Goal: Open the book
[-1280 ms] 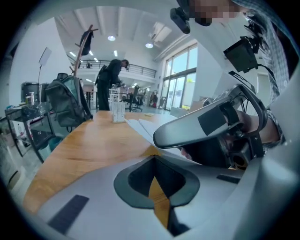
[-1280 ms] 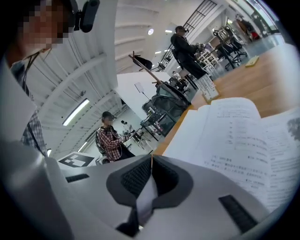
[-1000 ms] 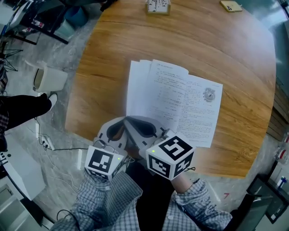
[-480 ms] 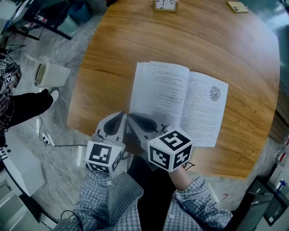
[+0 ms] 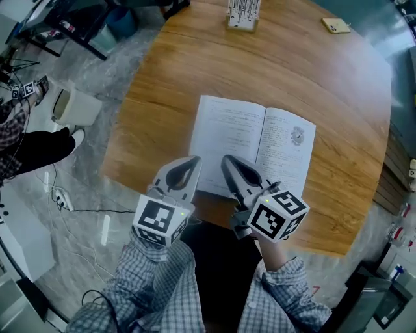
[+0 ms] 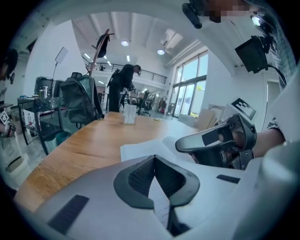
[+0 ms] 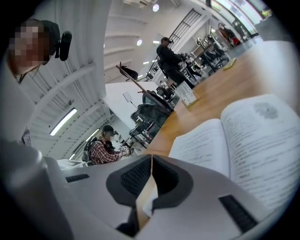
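Observation:
The book [image 5: 253,146] lies open and flat on the round wooden table [image 5: 162,84], with printed pages facing up. My left gripper [image 5: 194,160] is shut and empty, its tip by the book's near left corner. My right gripper [image 5: 228,160] is also shut and empty, its tip over the near edge of the left page. In the left gripper view the jaws [image 6: 153,157] meet at their tips, with the book [image 6: 145,149] ahead and the right gripper [image 6: 218,140] to the right. The right gripper view shows closed jaws [image 7: 151,157] and the open book [image 7: 234,140] beyond.
A small card stand [image 5: 244,13] and a yellow tag [image 5: 336,26] sit at the table's far edge. A white bin [image 5: 75,107] stands on the floor to the left, beside a person's leg [image 5: 39,148]. People and desks fill the background.
The two grippers, close together over the book's near left corner before, have drawn apart, the right one going right. The fanned left pages now lie flat.

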Demonstrator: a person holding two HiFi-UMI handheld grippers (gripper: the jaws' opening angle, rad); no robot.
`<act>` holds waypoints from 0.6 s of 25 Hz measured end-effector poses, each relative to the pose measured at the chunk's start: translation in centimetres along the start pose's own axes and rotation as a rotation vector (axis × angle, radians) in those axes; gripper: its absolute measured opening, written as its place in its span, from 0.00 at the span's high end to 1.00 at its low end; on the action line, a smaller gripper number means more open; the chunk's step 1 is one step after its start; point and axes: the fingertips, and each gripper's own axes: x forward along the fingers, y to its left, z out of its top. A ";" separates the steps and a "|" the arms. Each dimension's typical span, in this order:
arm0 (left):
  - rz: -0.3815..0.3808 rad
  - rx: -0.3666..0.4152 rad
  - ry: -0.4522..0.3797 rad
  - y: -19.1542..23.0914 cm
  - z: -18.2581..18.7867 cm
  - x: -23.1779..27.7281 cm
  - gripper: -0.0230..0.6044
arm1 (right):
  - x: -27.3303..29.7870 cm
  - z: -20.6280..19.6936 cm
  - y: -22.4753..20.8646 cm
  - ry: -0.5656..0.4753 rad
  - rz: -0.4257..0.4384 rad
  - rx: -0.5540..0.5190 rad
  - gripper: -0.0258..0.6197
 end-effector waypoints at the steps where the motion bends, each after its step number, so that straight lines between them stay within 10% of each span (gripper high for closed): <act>1: -0.019 -0.004 -0.010 -0.6 0.5 0.0 0.96 | -1.0 0.7 -0.2 -0.023 -0.017 -0.005 0.92; 15: -0.207 0.080 -0.063 -7.2 4.3 -2.0 0.96 | -14.3 5.2 -0.8 -0.283 -0.251 -0.091 0.92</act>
